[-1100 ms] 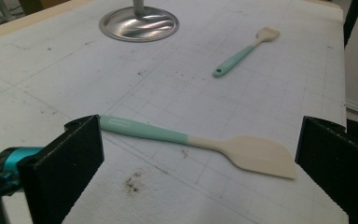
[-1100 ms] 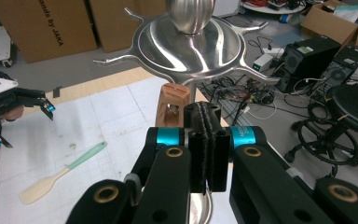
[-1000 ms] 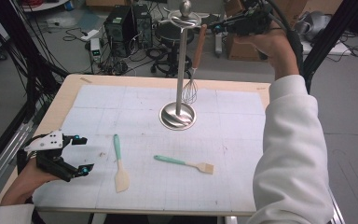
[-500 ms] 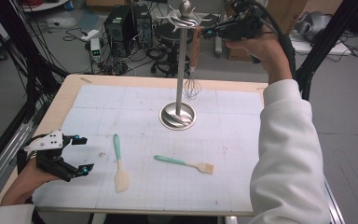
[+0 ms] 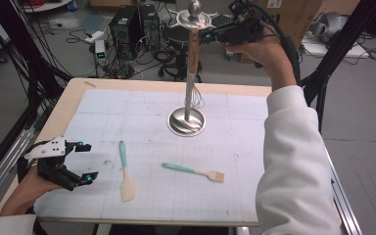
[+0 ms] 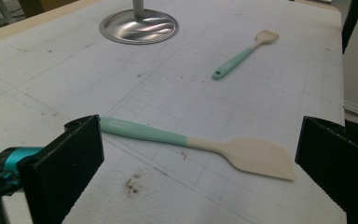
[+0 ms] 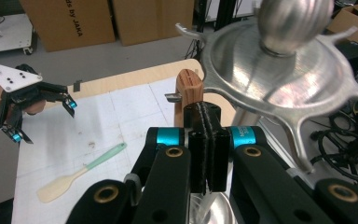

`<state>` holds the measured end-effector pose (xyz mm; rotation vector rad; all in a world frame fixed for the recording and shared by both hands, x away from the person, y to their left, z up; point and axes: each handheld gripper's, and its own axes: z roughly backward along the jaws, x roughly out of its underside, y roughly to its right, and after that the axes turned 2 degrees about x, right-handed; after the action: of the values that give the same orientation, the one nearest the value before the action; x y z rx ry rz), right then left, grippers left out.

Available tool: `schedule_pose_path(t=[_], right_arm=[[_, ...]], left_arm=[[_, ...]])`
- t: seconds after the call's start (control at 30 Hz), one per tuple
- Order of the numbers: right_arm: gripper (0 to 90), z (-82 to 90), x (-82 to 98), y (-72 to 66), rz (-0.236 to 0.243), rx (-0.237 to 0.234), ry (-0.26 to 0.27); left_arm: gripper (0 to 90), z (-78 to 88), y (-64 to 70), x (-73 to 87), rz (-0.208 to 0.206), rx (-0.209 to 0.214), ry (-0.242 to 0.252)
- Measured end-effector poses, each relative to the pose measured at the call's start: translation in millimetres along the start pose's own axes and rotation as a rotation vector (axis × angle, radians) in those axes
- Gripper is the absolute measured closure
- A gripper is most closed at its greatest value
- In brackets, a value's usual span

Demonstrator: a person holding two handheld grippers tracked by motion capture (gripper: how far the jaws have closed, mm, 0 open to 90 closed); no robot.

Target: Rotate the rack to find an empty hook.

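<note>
Cables, computer boxes and cartons fill the floor behind my table (image 5: 98, 98), which carries a white grid sheet. At the left, my left tongs (image 5: 81, 164) rest low near the table edge, with the jaws wide apart and nothing between them. Just ahead of them, in the left gripper view, the spatula (image 6: 205, 144) with the mint handle lies flat between the two jaws but is not touched. Farther from these tongs, toward the right, the small brush (image 5: 196, 172) lies on the sheet, well apart from the spatula.

In the middle stands the steel rack (image 5: 187, 120) with its round base and its hooked top plate. The whisk (image 5: 192, 73) hangs close beside the pole. At the right, high up, my right tongs (image 5: 214, 35) are clamped on the wooden handle of the whisk, just under the top plate.

I judge that I am hanging the whisk on a hook of the rack. To do it well, I should keep the handle upright, bring its metal loop (image 7: 171, 97) over a hook tip slowly, then lower it. I should release only when the weight sits on the hook. If I open too early, the whisk can fall on the base.
</note>
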<state>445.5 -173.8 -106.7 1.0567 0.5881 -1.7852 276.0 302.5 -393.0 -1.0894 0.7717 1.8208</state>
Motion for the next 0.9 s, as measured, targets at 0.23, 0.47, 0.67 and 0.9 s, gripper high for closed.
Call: schedule_pose_path(t=[0.23,0.47,0.67,0.9], right_arm=[[89.0,-3.6,0.2,-7.0,0.001,-0.022,-0.015],[89.0,10.3,17.1,-7.6,-0.009,-0.016,-0.01],[89.0,29.2,30.9,-5.0,-0.033,0.001,-0.019],[89.1,45.3,38.5,2.6,-0.051,0.028,-0.012]], left_arm=[[1.6,-1.2,0.5,0.0,0.0,-0.001,-0.004],[1.7,-1.5,1.3,-0.3,-0.004,-0.002,-0.01],[1.7,-2.4,1.6,-0.2,-0.003,-0.002,-0.012],[1.7,-3.5,1.6,-0.2,-0.006,-0.001,-0.018]])
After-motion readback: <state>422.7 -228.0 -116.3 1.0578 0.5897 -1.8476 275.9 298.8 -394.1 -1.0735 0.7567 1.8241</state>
